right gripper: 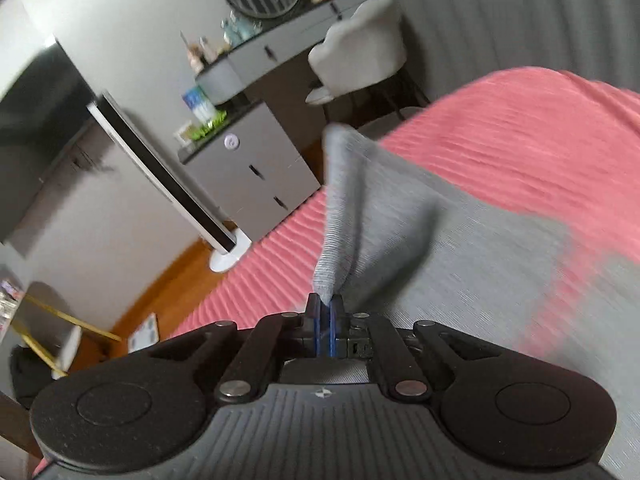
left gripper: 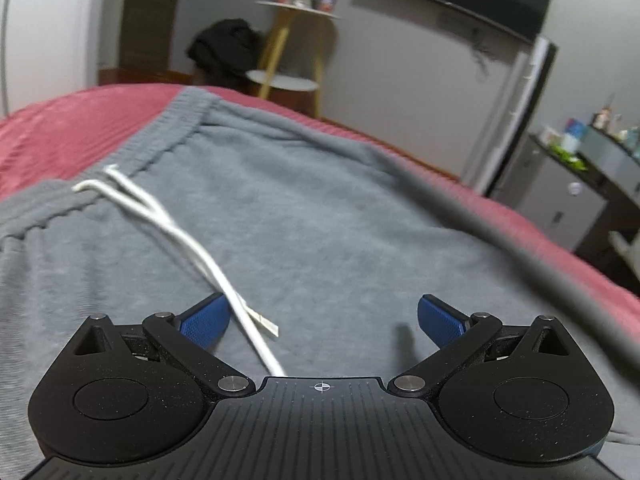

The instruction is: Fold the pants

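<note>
Grey pants [left gripper: 304, 216] are laid out on a bed covered with a ribbed red bedspread [left gripper: 72, 132]. In the left wrist view the elastic waistband [left gripper: 160, 136] is seen toward the upper left, and a white drawstring [left gripper: 192, 248] runs from it diagonally down across the cloth, its flat end lying just beside the left blue pad. The left gripper [left gripper: 324, 320] is held low over the pants with its fingers [left gripper: 206, 320] spread wide; nothing is pinched between them, and whether the pads touch the cloth cannot be told.

In the right wrist view the right gripper [right gripper: 325, 312] is seen with its fingers pressed together on a ribbed grey cuff [right gripper: 332, 240] of the pants. The pinched edge is lifted off the bedspread [right gripper: 520, 140], and a fold of grey cloth stands up from the pads. The rest of the leg [right gripper: 500, 264] lies on the bed to the right, blurred.

Behind the bed, a grey cabinet [right gripper: 248, 168], a white padded chair [right gripper: 360, 52] and a yellow-legged side table [left gripper: 296, 40] are visible.
</note>
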The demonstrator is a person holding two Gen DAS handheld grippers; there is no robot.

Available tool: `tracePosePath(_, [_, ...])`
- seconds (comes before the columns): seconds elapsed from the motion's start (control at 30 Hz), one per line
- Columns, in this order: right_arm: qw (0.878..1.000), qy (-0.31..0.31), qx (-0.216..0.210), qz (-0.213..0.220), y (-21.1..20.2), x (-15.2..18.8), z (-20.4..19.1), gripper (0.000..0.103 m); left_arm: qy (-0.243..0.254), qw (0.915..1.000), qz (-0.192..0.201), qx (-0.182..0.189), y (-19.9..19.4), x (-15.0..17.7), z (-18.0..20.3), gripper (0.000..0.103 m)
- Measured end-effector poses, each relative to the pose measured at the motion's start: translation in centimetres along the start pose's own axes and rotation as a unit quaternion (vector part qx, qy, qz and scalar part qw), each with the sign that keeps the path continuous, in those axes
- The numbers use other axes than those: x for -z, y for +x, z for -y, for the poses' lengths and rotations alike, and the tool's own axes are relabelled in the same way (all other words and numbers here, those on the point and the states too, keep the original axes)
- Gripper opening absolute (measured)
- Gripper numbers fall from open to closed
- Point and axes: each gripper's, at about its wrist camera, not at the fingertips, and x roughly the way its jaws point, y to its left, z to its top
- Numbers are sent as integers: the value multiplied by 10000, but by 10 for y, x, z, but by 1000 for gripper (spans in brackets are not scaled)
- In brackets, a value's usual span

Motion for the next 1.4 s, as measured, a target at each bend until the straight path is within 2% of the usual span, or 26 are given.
tracePosePath(0.1, [9996,158,-19,-241,-11,24,35,4,-59,9979,-274,590,1,-11,6,103])
tracePosePath(0.17, [9979,475,-129,-427,-5,29,56,4,-335,9932,-490,1006,8,-22,3,103])
tracePosePath(0.23, [9963,675,-332,-421,2,27,67,8,-661,9862,-762,1311,24,-35,-4,103])
tracePosePath(0.3, [9945,892,-425,-335,4,25,71,11,-968,9823,-852,1361,43,-51,-11,103])
tracePosePath(0.33, [9940,958,-427,-316,4,24,72,18,-1088,9812,-877,1334,53,-58,-12,103])
tracePosePath(0.4, [9939,1000,-368,-290,14,19,71,20,-1263,9784,-972,1319,74,-74,-11,100])
tracePosePath(0.43, [9935,1036,-341,-327,19,17,72,20,-1317,9767,-1027,1351,85,-82,-10,94])
tracePosePath(0.47, [9925,1092,-392,-392,21,15,73,20,-1327,9756,-1156,1315,98,-89,-7,81])
tracePosePath(0.53, [9910,1183,-426,-455,30,12,75,20,-1337,9753,-1295,1186,118,-98,-5,65])
tracePosePath(0.6, [9921,1078,-506,-404,30,9,73,17,-1419,9726,-1447,1141,137,-102,-4,62])
tracePosePath(0.73, [9923,1060,-491,-423,32,11,73,17,-2129,9537,-1610,1387,159,-102,-15,59])
tracePosePath(0.77, [9914,1128,-490,-438,33,11,75,17,-2247,9494,-1673,1419,164,-104,-17,53])
tracePosePath(0.8, [9903,1213,-498,-455,36,9,76,18,-2328,9458,-1774,1406,168,-106,-18,46])
tracePosePath(0.83, [9892,1286,-518,-470,39,7,78,19,-2369,9438,-1853,1368,170,-107,-20,19])
tracePosePath(0.87, [9883,1345,-521,-492,43,5,79,19,-2418,9421,-1915,1320,172,-109,-21,8])
tracePosePath(0.9, [9874,1408,-514,-513,45,4,80,19,-2480,9398,-1947,1315,170,-111,-23,7])
tracePosePath(0.93, [9867,1454,-487,-548,45,3,80,17,-2508,9397,-1907,1330,163,-114,-24,7])
tracePosePath(0.97, [9867,1449,-408,-610,45,-1,78,8,-2507,9403,-1816,1414,154,-118,-25,7])
tracePosePath(1.0, [9875,1392,-352,-652,42,-5,75,5,-2442,9424,-1682,1545,139,-123,-26,7])
tracePosePath(1.1, [9885,1292,-662,-429,10,-23,66,5,-2131,9483,-1372,1908,85,-134,-32,6])
tracePosePath(1.2, [9862,1301,-1011,-131,-34,-35,70,5,-1902,9473,-1012,2370,10,-131,-58,7])
tracePosePath(1.3, [9831,1284,-1297,147,-87,-27,90,5,-1780,9460,-1042,2502,-51,-103,-88,7])
tracePosePath(1.4, [9889,968,-1120,137,-126,-2,115,5,-2138,9402,-1475,2205,-80,-44,-126,7])
